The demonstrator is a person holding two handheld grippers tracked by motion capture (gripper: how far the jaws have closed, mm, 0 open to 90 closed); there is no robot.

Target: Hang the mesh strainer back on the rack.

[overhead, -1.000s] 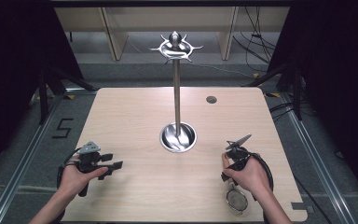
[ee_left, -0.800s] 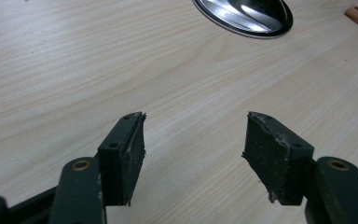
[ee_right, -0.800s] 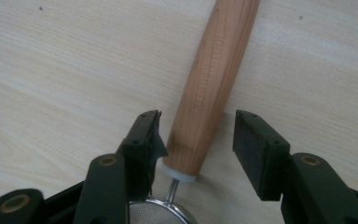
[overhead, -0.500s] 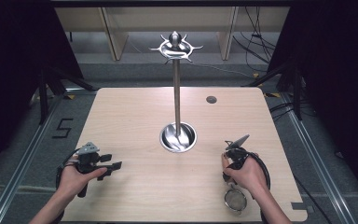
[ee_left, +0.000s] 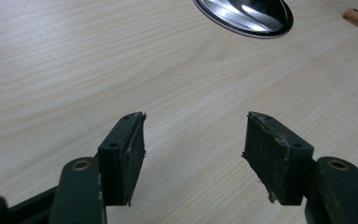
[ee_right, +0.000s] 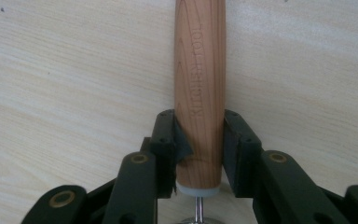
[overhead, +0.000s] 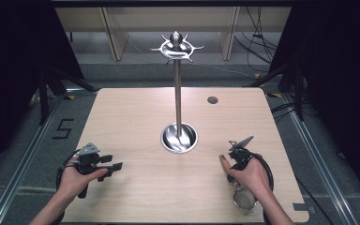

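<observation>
The wooden handle [ee_right: 200, 88] of a small strainer sits pinched between the jaws of the right gripper [ee_right: 200, 154], which press on both its sides (lettering runs along the wood). In the high view the strainer's mesh bowl [overhead: 244, 199] lies near the table's front edge, under the right hand [overhead: 251, 176], with the handle's tip [overhead: 223, 161] poking out toward the middle. The left gripper [ee_left: 193, 154], held low over the wooden table [overhead: 136, 112] at front left, has its jaws spread wide with nothing between them. A metal stand [overhead: 178, 93] with a dish base rises at the table's centre.
</observation>
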